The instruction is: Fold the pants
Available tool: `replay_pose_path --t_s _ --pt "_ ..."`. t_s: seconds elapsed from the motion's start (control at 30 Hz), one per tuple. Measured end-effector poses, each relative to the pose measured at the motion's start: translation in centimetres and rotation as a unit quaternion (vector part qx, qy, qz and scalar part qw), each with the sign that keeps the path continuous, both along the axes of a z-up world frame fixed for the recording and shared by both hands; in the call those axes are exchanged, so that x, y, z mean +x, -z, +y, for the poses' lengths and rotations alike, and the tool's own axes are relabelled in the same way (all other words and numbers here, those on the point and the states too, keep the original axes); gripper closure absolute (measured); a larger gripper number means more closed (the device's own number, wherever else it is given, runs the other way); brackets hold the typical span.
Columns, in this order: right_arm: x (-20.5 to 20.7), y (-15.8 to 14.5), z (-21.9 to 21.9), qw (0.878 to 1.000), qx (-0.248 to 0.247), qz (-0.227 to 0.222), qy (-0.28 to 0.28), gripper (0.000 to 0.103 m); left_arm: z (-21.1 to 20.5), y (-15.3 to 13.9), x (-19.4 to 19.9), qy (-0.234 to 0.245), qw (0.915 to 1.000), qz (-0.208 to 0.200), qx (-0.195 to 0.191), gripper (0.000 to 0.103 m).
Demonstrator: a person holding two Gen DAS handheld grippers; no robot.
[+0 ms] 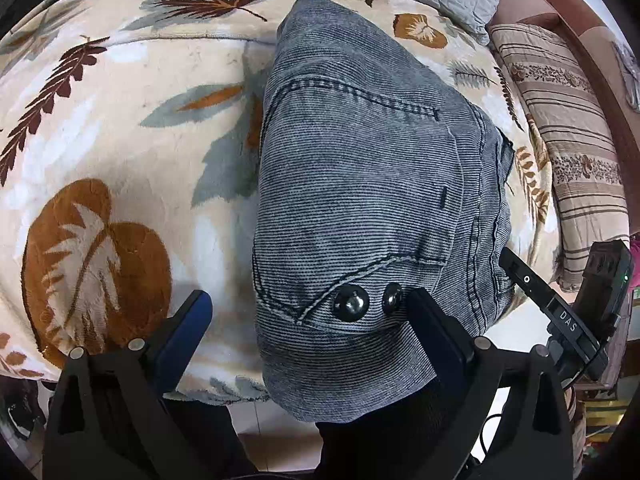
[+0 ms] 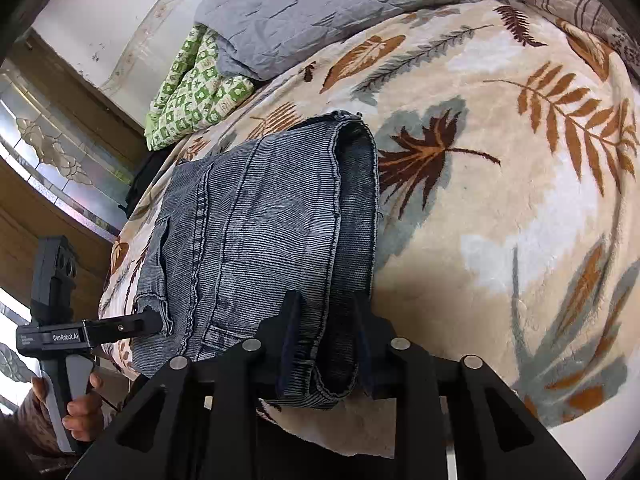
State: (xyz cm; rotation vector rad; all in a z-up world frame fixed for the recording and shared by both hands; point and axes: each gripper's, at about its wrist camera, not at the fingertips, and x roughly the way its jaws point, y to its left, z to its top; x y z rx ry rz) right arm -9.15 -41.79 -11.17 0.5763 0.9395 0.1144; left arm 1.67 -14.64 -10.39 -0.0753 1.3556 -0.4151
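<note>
Two markings can be read. In the left wrist view, white letters "DAS" are printed on the black body of the right gripper (image 1: pixel 570 322), at about four o'clock. In the right wrist view, "GenRobot.AI" is printed in white on the left gripper (image 2: pixel 66 337), at about eight o'clock.

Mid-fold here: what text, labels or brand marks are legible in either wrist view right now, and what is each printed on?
"DAS" – on the black body of the right gripper, seen from the left wrist view.
"GenRobot.AI" – on the black body of the left gripper, seen from the right wrist view.
Smaller print beside "GenRobot.AI": too small to read.
Folded grey-blue corduroy pants: no text visible.
</note>
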Motion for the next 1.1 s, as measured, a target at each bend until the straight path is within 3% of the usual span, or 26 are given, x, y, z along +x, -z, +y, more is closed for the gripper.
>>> replay_pose_path --t_s 0.07,0.23,0.47,0.53,0.57,0.7,0.77,0.93,1.03,1.1 --pt "0.1 -0.9 -0.3 1.000 0.009 0.004 0.004 0.070 0.5 -0.9 0.4 0.003 1.0000 0.002 -0.009 0.007" --pt "1.5 -3.8 -1.9 0.998 0.030 -0.041 0.026 0.057 2.2 -3.4 2.6 -0.020 0.9991 -0.013 -0.035 0.007" --pt "7.3 -0.9 -2.7 0.997 0.064 -0.013 0.040 0.057 0.6 -2.2 6.5 -0.037 0.9987 0.020 -0.029 0.007" --pt "8.2 -0.6 -2.1 0.996 0.081 -0.019 0.018 0.088 -0.4 -1.7 7.2 -0.037 0.9986 0.028 -0.024 0.007" --pt "8.6 -1.1 -1.5 0.997 0.067 -0.023 0.005 0.100 -0.8 -1.6 7.4 -0.034 0.9988 0.028 -0.023 0.007" --pt "8.4 -3.7 -0.2 0.998 -0.007 -0.057 -0.020 0.100 -2.1 -0.7 8.0 -0.031 0.9993 0.021 -0.003 0.007" --pt "8.7 -3.2 -0.4 0.997 -0.069 -0.034 -0.022 0.100 -1.9 0.4 8.3 -0.039 0.9987 0.033 -0.005 0.007" --pt "9.4 -0.5 -0.9 0.994 -0.101 0.005 -0.032 0.095 -1.8 0.6 8.5 -0.041 0.9986 0.032 -0.010 0.007" --pt "9.1 -0.7 -1.3 0.996 -0.084 0.001 -0.020 0.094 -1.6 0.3 8.5 -0.042 0.9984 0.036 -0.008 0.007" --pt "8.3 -1.5 -2.0 0.998 -0.057 -0.008 -0.011 0.087 -0.9 -0.1 8.5 -0.046 0.9981 0.041 -0.010 0.007"
